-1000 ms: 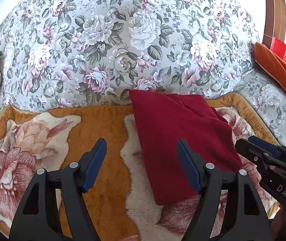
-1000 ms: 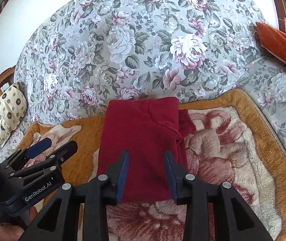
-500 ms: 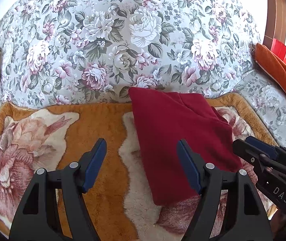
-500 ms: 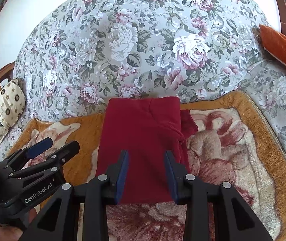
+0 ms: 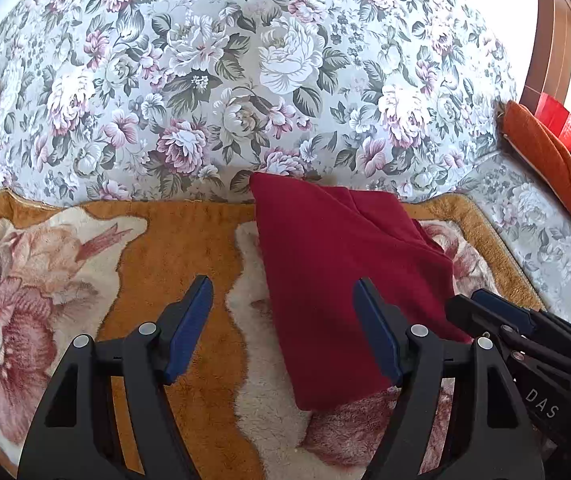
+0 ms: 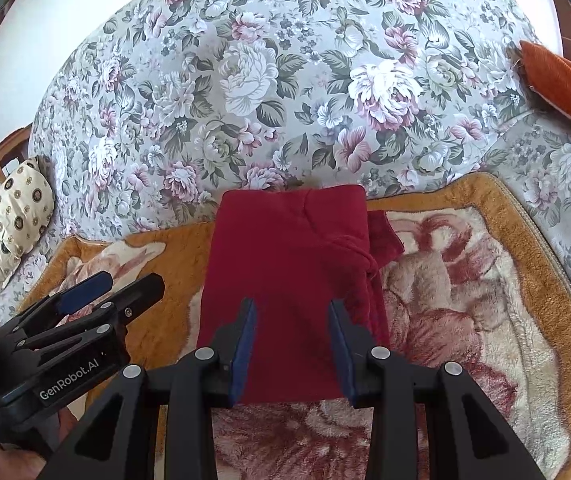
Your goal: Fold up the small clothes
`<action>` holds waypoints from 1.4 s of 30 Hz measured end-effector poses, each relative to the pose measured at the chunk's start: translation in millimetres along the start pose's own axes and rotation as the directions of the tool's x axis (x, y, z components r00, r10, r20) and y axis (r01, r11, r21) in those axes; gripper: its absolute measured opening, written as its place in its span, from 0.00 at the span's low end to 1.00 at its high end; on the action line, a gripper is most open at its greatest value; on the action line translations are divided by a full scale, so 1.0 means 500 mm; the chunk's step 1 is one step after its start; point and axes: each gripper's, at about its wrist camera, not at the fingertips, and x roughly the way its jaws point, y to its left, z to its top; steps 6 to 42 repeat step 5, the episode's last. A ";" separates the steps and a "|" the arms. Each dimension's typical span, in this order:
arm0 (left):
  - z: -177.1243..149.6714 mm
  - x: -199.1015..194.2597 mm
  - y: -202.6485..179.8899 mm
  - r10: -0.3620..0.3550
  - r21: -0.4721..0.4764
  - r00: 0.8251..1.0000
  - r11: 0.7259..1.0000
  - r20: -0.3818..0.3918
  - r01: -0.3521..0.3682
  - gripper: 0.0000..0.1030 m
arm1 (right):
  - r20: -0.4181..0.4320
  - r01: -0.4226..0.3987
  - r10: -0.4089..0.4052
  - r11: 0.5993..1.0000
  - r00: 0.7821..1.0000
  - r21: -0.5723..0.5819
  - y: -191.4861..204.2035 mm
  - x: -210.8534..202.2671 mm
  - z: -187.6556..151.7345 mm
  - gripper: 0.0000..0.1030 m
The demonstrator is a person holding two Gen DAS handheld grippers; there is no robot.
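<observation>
A dark red garment [image 5: 337, 272] lies folded into a narrow rectangle on an orange plush blanket [image 5: 173, 248]; it also shows in the right wrist view [image 6: 285, 280], with a bunched edge on its right side. My left gripper [image 5: 283, 304] is open and empty, hovering over the garment's left edge. My right gripper [image 6: 291, 312] is open and empty, just above the garment's near end. Each gripper shows in the other's view, the right one [image 5: 485, 308] and the left one [image 6: 113, 288].
The blanket lies on a floral sofa [image 6: 285, 80]. An orange cushion [image 6: 565, 84] sits at the right, a cream patterned pillow [image 6: 17, 208] at the left. A red box [image 5: 557, 120] stands behind the cushion.
Both grippers have drifted slightly; the garment sits a little farther up in the views. Neither gripper has changed its opening, and the garment has not moved on the blanket.
</observation>
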 end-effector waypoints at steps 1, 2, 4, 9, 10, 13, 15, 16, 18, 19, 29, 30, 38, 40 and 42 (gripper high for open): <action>0.002 -0.002 0.003 0.010 -0.004 1.000 1.000 0.005 -0.010 0.71 | 0.001 0.001 -0.001 1.000 1.000 0.000 0.000 0.000 0.000 0.34; 0.003 -0.005 0.007 0.023 -0.006 1.000 1.000 0.013 -0.023 0.71 | 0.001 0.001 -0.001 1.000 1.000 -0.001 0.000 0.000 0.000 0.34; 0.004 -0.008 0.012 0.029 -0.010 0.999 1.000 0.016 -0.029 0.71 | 0.003 0.004 -0.004 1.000 1.000 0.000 -0.001 -0.002 -0.001 0.34; 0.003 -0.009 0.014 0.028 -0.013 1.000 1.000 0.013 -0.028 0.71 | 0.004 0.004 -0.004 1.000 1.000 0.002 -0.003 -0.004 -0.001 0.34; 0.003 -0.009 0.014 0.028 -0.013 1.000 1.000 0.013 -0.028 0.71 | 0.004 0.004 -0.004 1.000 1.000 0.002 -0.003 -0.004 -0.001 0.34; 0.003 -0.009 0.014 0.028 -0.013 1.000 1.000 0.013 -0.028 0.71 | 0.004 0.004 -0.004 1.000 1.000 0.002 -0.003 -0.004 -0.001 0.34; 0.003 -0.009 0.014 0.028 -0.013 1.000 1.000 0.013 -0.028 0.71 | 0.004 0.004 -0.004 1.000 1.000 0.002 -0.003 -0.004 -0.001 0.34; 0.003 -0.009 0.014 0.028 -0.013 1.000 1.000 0.013 -0.028 0.71 | 0.004 0.004 -0.004 1.000 1.000 0.002 -0.003 -0.004 -0.001 0.34; 0.003 -0.009 0.014 0.028 -0.013 1.000 1.000 0.013 -0.028 0.71 | 0.004 0.004 -0.004 1.000 1.000 0.002 -0.003 -0.004 -0.001 0.34; 0.003 -0.009 0.014 0.028 -0.013 1.000 1.000 0.013 -0.028 0.71 | 0.004 0.004 -0.004 1.000 1.000 0.002 -0.003 -0.004 -0.001 0.34; 0.003 -0.009 0.014 0.028 -0.013 1.000 1.000 0.013 -0.028 0.71 | 0.004 0.004 -0.004 1.000 1.000 0.002 -0.003 -0.004 -0.001 0.34; 0.003 -0.009 0.014 0.028 -0.013 1.000 1.000 0.013 -0.028 0.71 | 0.004 0.004 -0.004 1.000 1.000 0.002 -0.003 -0.004 -0.001 0.34; 0.003 -0.009 0.014 0.028 -0.013 1.000 1.000 0.013 -0.028 0.71 | 0.004 0.004 -0.004 1.000 1.000 0.002 -0.003 -0.004 -0.001 0.34; 0.003 -0.009 0.014 0.028 -0.013 1.000 1.000 0.013 -0.028 0.71 | 0.004 0.004 -0.004 1.000 1.000 0.002 -0.003 -0.004 -0.001 0.34; 0.003 -0.009 0.014 0.028 -0.013 1.000 1.000 0.013 -0.028 0.71 | 0.004 0.004 -0.004 1.000 1.000 0.002 -0.003 -0.004 -0.001 0.34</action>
